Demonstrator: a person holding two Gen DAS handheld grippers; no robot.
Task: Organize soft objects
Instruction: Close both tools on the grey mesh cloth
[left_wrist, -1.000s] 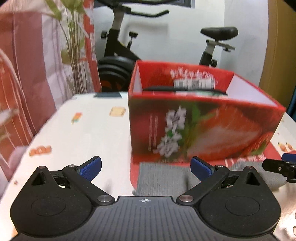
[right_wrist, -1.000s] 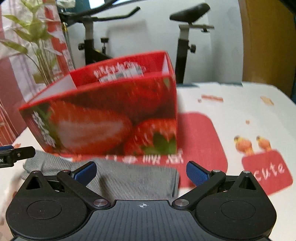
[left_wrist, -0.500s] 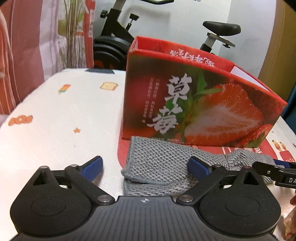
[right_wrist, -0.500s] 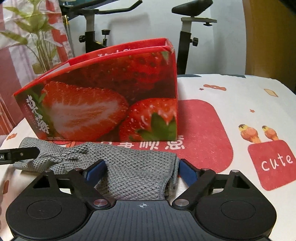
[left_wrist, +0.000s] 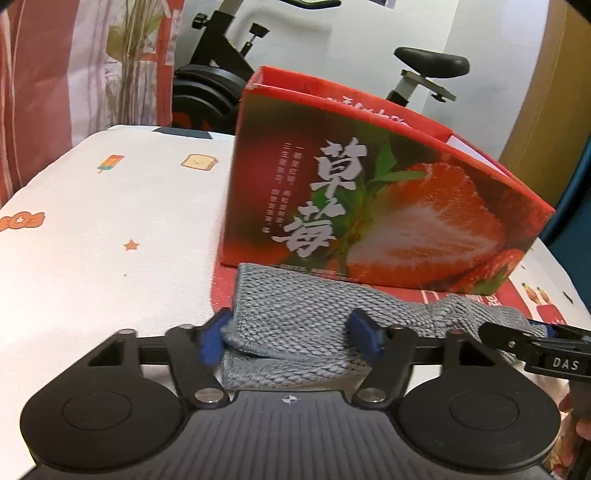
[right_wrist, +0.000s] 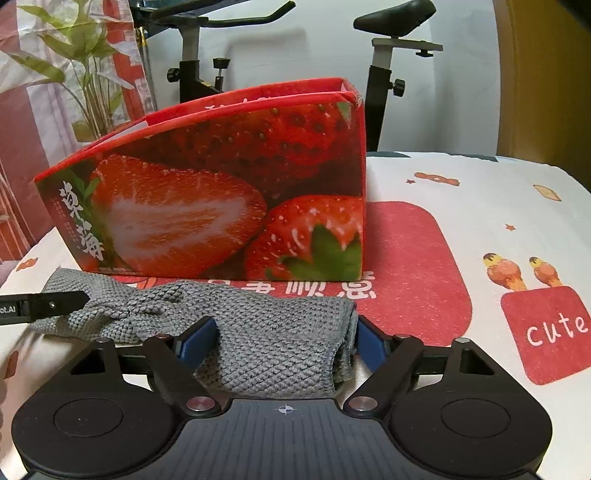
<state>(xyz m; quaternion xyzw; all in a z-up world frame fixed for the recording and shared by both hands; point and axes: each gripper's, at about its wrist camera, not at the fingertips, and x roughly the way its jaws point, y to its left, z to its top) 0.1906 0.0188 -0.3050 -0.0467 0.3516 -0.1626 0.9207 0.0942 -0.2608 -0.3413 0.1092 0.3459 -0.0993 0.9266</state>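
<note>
Two grippers work one grey cloth (left_wrist: 295, 325), which lies on the worktop (left_wrist: 110, 229) just ahead of both, its long axis running crosswise from one gripper to the other along the foot of a box (left_wrist: 369, 206). Each cloth end is partly hidden under a gripper body, so its full outline cannot be made out.

At the left gripper (left_wrist: 290, 338) the jaws are closing at middling width around the folded left end; the blue pads (left_wrist: 210, 341) touch its edges. The weave there is coarse and ribbed, the layers doubled over. Mid-cloth, the fabric bunches into a puckered knot.

At the right gripper (right_wrist: 284, 339) the jaws are closing, still fairly wide, around the rolled right end of the cloth (right_wrist: 277, 343); the knit looks waffled and soft.

Beyond both stands the glossy red cardboard box (right_wrist: 221, 192), printed with strawberries, its inside unseen. The worktop cover is white with cartoon prints.
</note>
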